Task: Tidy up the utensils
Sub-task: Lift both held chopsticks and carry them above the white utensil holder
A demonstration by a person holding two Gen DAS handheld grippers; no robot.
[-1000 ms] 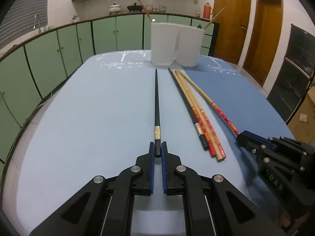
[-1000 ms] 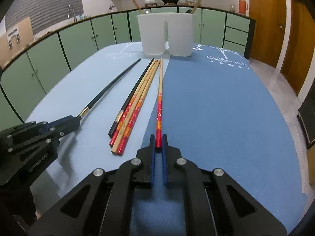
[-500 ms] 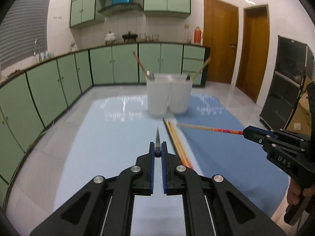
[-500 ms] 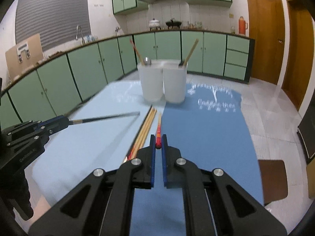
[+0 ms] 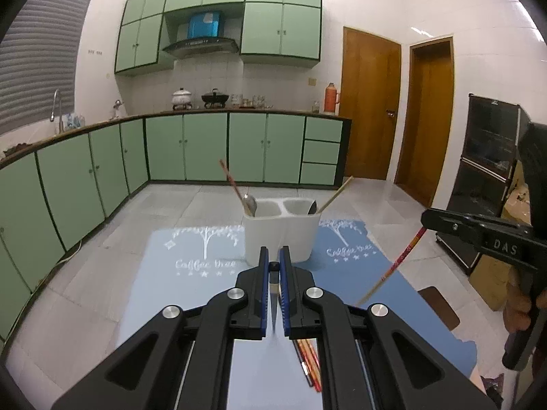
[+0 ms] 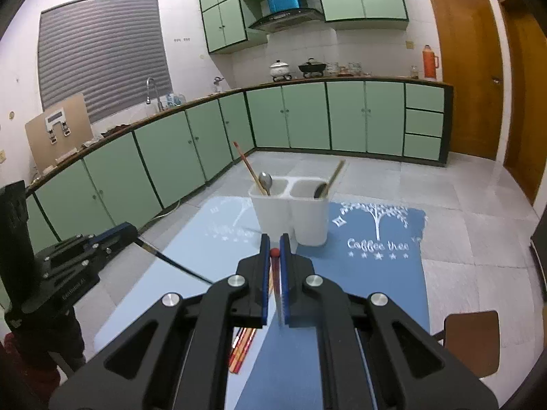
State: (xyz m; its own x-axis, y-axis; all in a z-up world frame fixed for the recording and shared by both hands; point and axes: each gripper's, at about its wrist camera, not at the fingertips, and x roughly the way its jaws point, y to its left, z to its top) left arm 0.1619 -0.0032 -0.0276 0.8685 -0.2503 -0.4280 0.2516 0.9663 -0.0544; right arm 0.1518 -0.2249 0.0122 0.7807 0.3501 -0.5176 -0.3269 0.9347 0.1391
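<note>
A kitchen of pale green cupboards runs round the walls, and in the middle stands a counter under a blue cloth printed with white trees. Toward its far end sits a white two-compartment holder, a spoon and a chopstick leaning out of each side.

The left tool is pinched tight on the thick end of a black chopstick, which slants down and away over the cloth. The right tool is likewise clamped on the red butt of a red-patterned chopstick, its bamboo length angling down toward the counter. Both sticks hang clear of the cloth, short of the holder. A few more chopsticks, red and tan, lie in a bunch on the cloth beneath the tools.

These look light, stiff and slim; the black one seems lacquered and likely slick, so I'd expect it to swivel or slip in a grip taken so near the end. Holding by the thick end does leave the narrow tip free to be steered down into a compartment. The red one is painted with small pale marks and orange bands, plain bamboo beyond.
</note>
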